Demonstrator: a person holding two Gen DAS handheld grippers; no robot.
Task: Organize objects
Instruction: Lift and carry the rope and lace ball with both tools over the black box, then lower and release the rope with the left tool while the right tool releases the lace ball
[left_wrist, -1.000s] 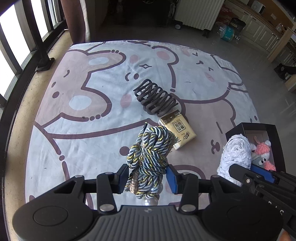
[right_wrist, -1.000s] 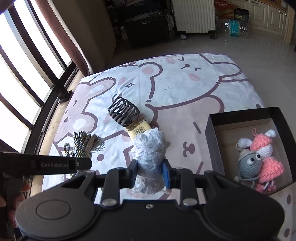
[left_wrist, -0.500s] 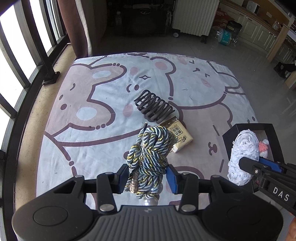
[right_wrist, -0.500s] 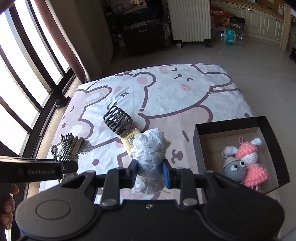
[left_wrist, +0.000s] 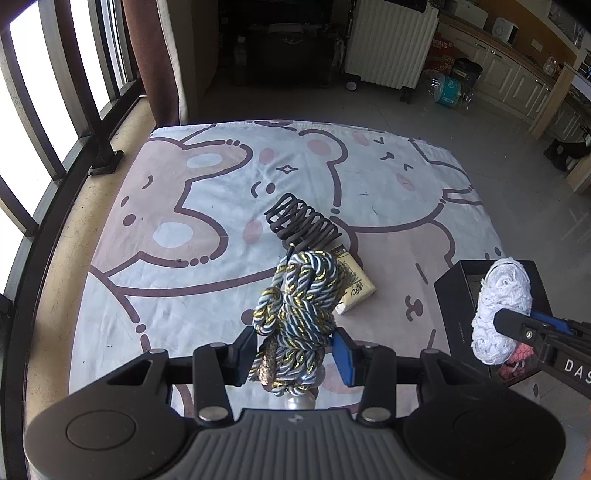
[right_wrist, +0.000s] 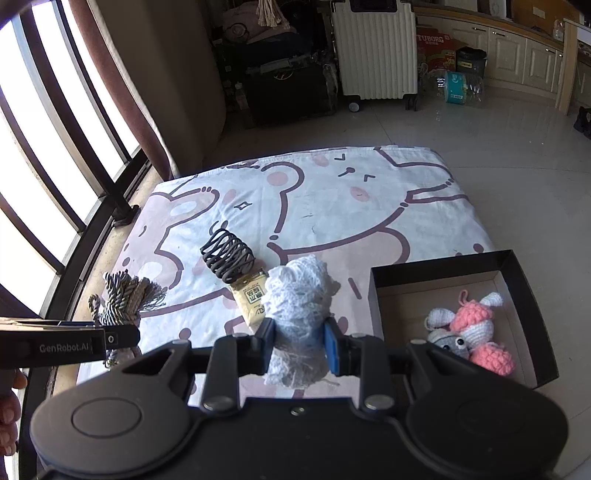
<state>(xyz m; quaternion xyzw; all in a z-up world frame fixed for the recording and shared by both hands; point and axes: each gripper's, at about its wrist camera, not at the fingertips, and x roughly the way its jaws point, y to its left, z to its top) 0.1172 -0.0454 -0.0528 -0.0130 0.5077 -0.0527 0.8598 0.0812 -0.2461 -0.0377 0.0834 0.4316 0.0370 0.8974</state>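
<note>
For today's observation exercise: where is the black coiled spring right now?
In both views the black coiled spring lies on the bear-print sheet, left of the box, touching the yellow packet.

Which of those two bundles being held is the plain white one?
The white yarn bundle, held in the right gripper; the left gripper holds a blue-and-gold twisted cord.

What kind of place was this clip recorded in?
Most likely a lived-in home, with the work done on the floor. A cartoon-bear blanket is spread over floor tiles, a white radiator on wheels stands nearby, and cream kitchen cabinets line the far wall.
</note>
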